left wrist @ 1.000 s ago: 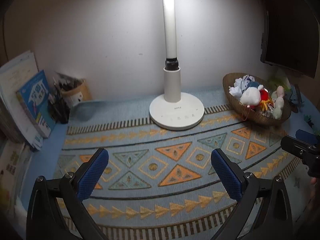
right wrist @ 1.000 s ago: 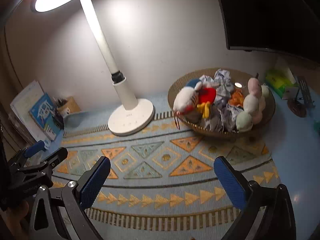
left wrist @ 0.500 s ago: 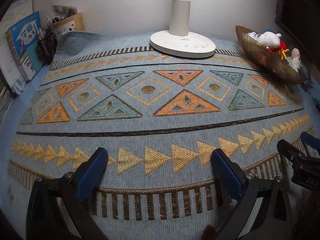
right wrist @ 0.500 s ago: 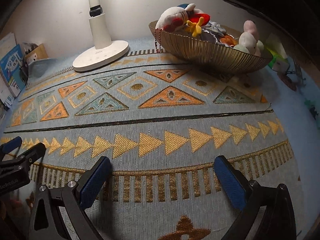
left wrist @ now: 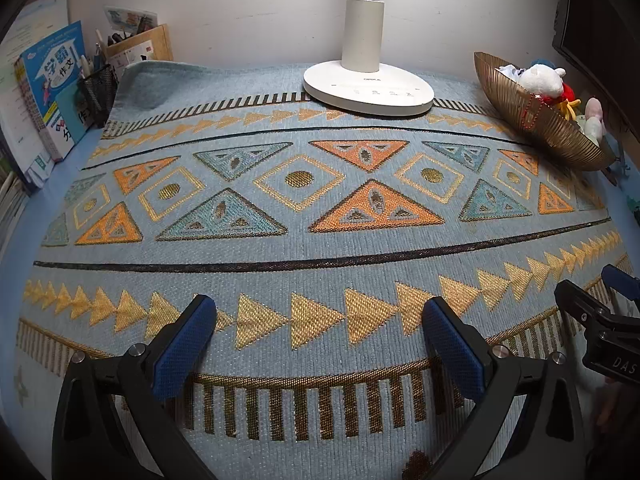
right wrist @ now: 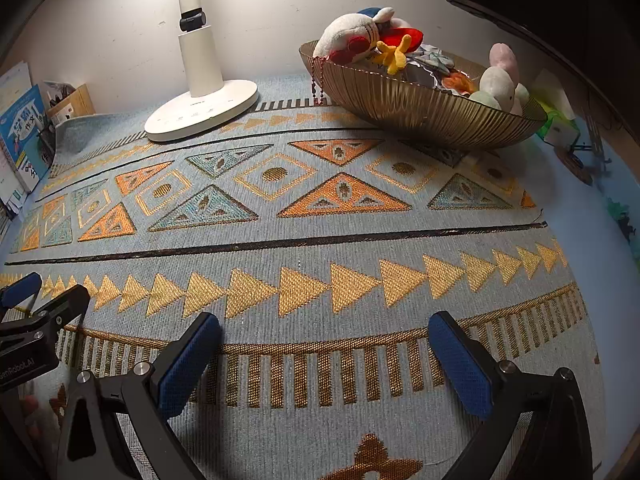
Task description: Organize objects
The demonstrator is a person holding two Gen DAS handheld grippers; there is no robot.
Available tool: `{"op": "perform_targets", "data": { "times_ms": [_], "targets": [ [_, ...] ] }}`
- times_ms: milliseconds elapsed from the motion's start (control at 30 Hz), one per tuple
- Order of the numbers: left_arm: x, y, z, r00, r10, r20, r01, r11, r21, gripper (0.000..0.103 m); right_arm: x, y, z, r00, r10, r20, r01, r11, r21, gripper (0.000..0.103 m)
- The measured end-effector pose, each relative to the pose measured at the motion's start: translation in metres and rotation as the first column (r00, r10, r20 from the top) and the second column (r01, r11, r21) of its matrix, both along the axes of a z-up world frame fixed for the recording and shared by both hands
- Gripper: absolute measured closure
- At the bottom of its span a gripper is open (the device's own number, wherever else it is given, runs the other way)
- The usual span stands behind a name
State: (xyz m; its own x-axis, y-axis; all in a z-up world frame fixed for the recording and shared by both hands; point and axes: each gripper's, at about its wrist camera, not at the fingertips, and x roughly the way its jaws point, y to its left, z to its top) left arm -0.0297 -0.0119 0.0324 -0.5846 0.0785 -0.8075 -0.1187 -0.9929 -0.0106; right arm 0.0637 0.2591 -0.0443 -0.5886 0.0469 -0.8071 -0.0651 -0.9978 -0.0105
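Observation:
A ribbed golden bowl (right wrist: 420,108) stands at the back right of the patterned mat, heaped with plush toys: a white one (right wrist: 352,34), a yellow-and-red one (right wrist: 398,50) and pale round ones (right wrist: 498,80). The left wrist view shows the same bowl (left wrist: 536,120) at its far right. My left gripper (left wrist: 318,336) hovers low over the mat's near edge, open and empty. Beside it to the right, my right gripper (right wrist: 324,354) is open and empty too, far short of the bowl. Each gripper appears at the edge of the other's view.
A white desk lamp (left wrist: 366,80) stands on its round base at the back centre. Books (left wrist: 52,88) and a mesh pen holder (left wrist: 98,92) line the left wall. A dark monitor (right wrist: 540,0) hangs at the upper right. The woven mat (left wrist: 320,248) covers most of the desk.
Both grippers have dropped from a high overhead view to just above the mat's near edge and tilted forward. Their fingers stayed open and empty throughout.

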Motion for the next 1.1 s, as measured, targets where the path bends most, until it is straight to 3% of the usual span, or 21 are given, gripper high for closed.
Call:
{"op": "perform_targets", "data": {
  "times_ms": [1100],
  "targets": [
    [0.0006,0.0002,-0.0009,1.0,0.002,0.0,-0.002,1.0,0.0,0.0,-0.0008,-0.0013,-0.0002,1.0,0.0,0.0,0.0,1.0,0.0,0.0]
  ]
}}
